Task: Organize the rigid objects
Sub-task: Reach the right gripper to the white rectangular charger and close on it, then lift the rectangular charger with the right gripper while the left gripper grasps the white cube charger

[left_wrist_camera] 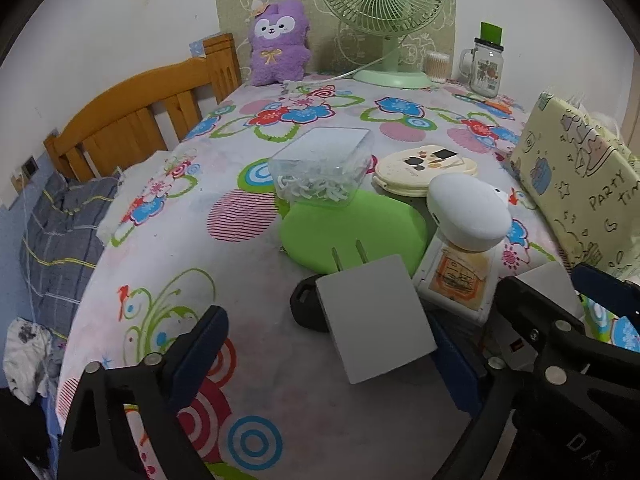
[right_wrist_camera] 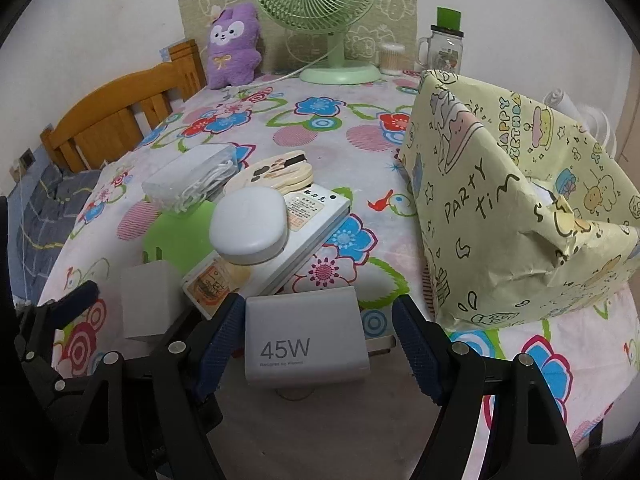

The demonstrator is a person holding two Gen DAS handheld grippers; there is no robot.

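A white plug adapter [left_wrist_camera: 376, 316] with two prongs lies between the fingers of my open left gripper [left_wrist_camera: 336, 352], resting partly on a black object [left_wrist_camera: 306, 308]. It also shows in the right wrist view [right_wrist_camera: 146, 304]. A grey 45W charger [right_wrist_camera: 306, 342] lies between the fingers of my open right gripper [right_wrist_camera: 320, 352]; the pads stand apart from its sides. Behind lie a white rounded case [right_wrist_camera: 248, 224] on a flat white device [right_wrist_camera: 288, 248], a green pad [left_wrist_camera: 352, 232], a clear box of clips [left_wrist_camera: 324, 168] and a cream compact [left_wrist_camera: 424, 168].
A box wrapped in yellow party paper [right_wrist_camera: 512, 208] stands at the right. A green fan [right_wrist_camera: 320, 12], a purple plush [right_wrist_camera: 234, 48], a cotton swab jar [right_wrist_camera: 391, 58] and a glass mug [right_wrist_camera: 444, 50] stand at the back. A wooden bed frame [left_wrist_camera: 132, 120] is at the left.
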